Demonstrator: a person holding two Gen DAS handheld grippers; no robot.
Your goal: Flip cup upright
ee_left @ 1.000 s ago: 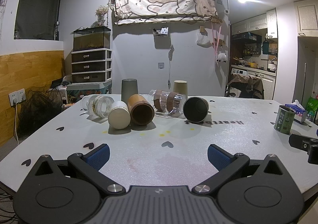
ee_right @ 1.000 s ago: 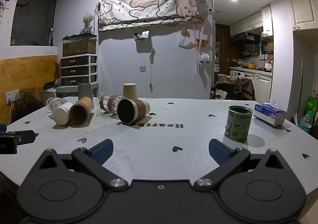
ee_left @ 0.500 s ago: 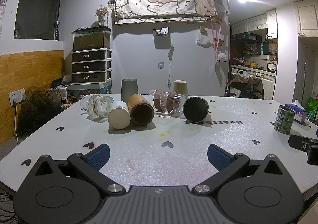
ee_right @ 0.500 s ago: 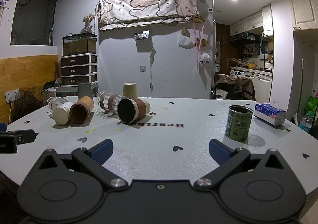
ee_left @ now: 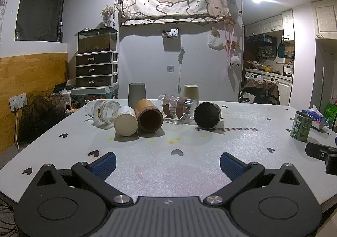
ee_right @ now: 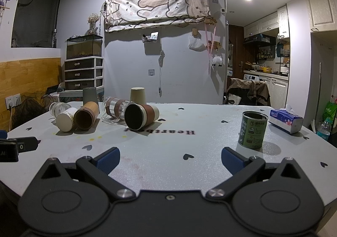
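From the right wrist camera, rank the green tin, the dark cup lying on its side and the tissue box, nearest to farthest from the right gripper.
Measured from the right gripper:
1. Green tin, upright, front right.
2. Dark cup, on its side, left of centre.
3. Tissue box, far right near the table edge.

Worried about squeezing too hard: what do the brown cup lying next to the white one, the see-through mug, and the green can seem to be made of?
Brown cup: probably bamboo or wood, matte with faint grain. See-through mug: clear glass or hard plastic, glossy, with brown bands around it; which one is unclear. Green can: likely thin metal, open-topped, with a printed label.
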